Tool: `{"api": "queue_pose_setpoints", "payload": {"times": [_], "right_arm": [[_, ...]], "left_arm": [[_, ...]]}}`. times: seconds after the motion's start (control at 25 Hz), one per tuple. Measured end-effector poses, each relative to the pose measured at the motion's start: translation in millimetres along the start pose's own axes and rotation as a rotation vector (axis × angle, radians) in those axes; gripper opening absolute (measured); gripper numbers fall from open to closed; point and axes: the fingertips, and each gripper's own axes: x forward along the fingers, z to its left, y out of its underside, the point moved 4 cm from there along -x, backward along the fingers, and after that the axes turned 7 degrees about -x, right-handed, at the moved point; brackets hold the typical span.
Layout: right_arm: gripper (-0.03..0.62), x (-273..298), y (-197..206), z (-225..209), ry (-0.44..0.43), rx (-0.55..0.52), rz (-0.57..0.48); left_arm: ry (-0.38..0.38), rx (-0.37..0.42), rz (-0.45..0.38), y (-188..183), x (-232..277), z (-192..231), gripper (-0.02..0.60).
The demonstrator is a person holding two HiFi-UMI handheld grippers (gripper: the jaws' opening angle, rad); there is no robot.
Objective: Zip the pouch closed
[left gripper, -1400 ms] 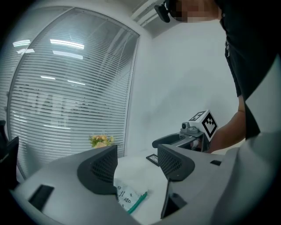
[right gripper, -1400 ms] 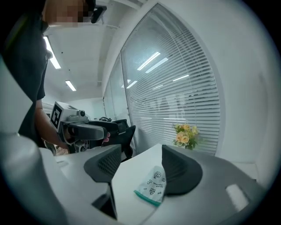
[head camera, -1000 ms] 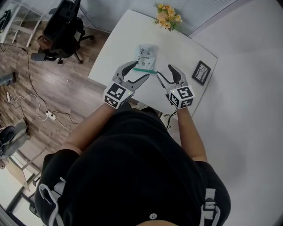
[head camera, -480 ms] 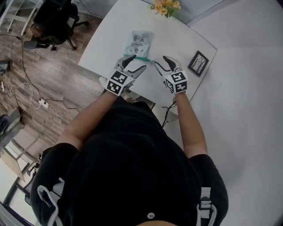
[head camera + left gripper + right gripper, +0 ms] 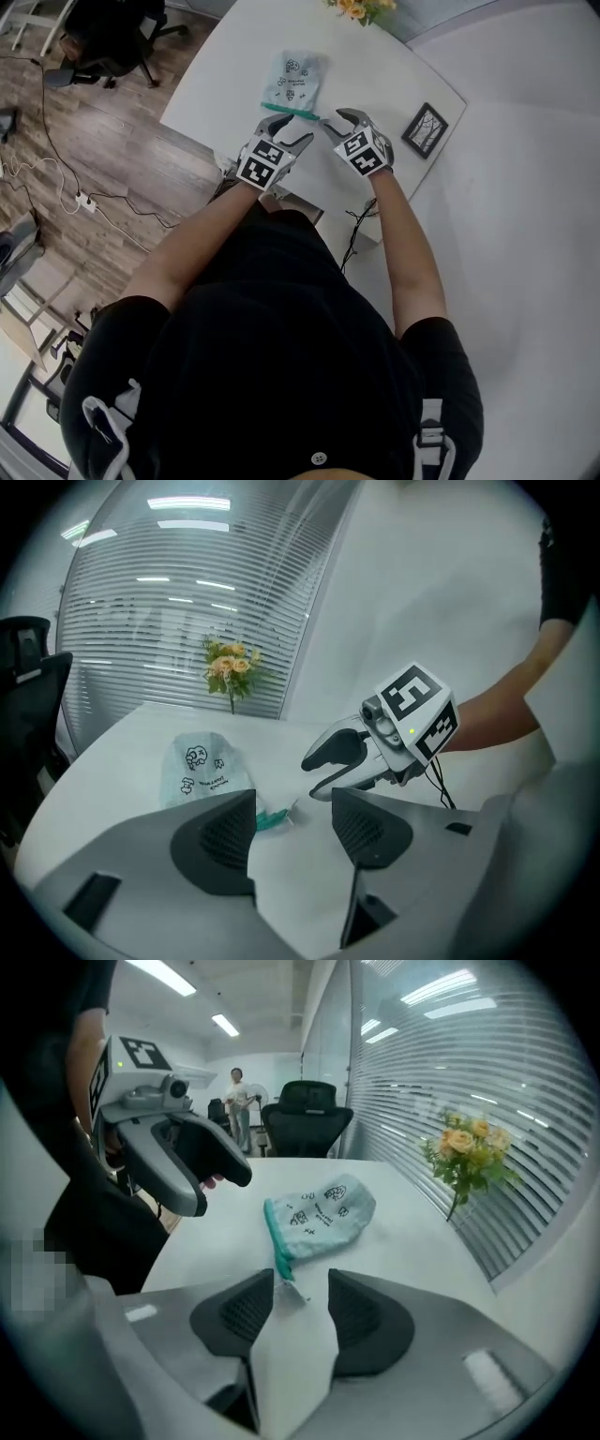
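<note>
A pale blue pouch (image 5: pixel 292 81) with small printed figures lies flat on the white table (image 5: pixel 220 80), its green zipper edge (image 5: pixel 289 110) toward me. My left gripper (image 5: pixel 289 129) hangs just above the left end of that edge, jaws wide and closing; in the left gripper view the zipper's green end (image 5: pixel 272 819) shows between the jaws, untouched. My right gripper (image 5: pixel 335 120) is low at the right end, jaws closing. In the right gripper view the small pale zipper pull (image 5: pixel 292 1292) lies between the pads, which stand apart from it.
A vase of yellow flowers (image 5: pixel 361 7) stands at the table's far edge. A small dark picture frame (image 5: pixel 424 130) sits to the right of my right gripper. An office chair (image 5: pixel 103 37) and floor cables (image 5: pixel 66 178) are to the left.
Both grippers have sunk toward the table and closed in on the pouch's zipper edge. Their jaws have narrowed, the right more than the left. The pouch has not moved.
</note>
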Motion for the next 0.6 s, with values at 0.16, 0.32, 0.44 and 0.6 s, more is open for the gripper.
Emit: {"api": "queue_pose_setpoints", "payload": {"times": [0.16, 0.32, 0.44, 0.6], "right_arm": [[0.175, 17.1, 11.0, 3.2, -0.030, -0.133, 0.101], [0.153, 30.0, 15.0, 4.1, -0.050, -0.214, 0.163], [0.149, 39.7, 18.4, 7.6, -0.079, -0.267, 0.207], [0.133, 52.4, 27.4, 9.8, -0.107, -0.335, 0.255]], "left_arm": [[-0.016, -0.021, 0.031, 8.9, 11.1, 3.7, 0.252], [-0.027, -0.039, 0.057, 14.3, 19.8, 7.5, 0.245], [-0.032, -0.061, 0.075, 17.7, 25.1, 9.0, 0.241], [-0.034, -0.082, 0.102, 23.9, 35.2, 9.3, 0.231]]}}
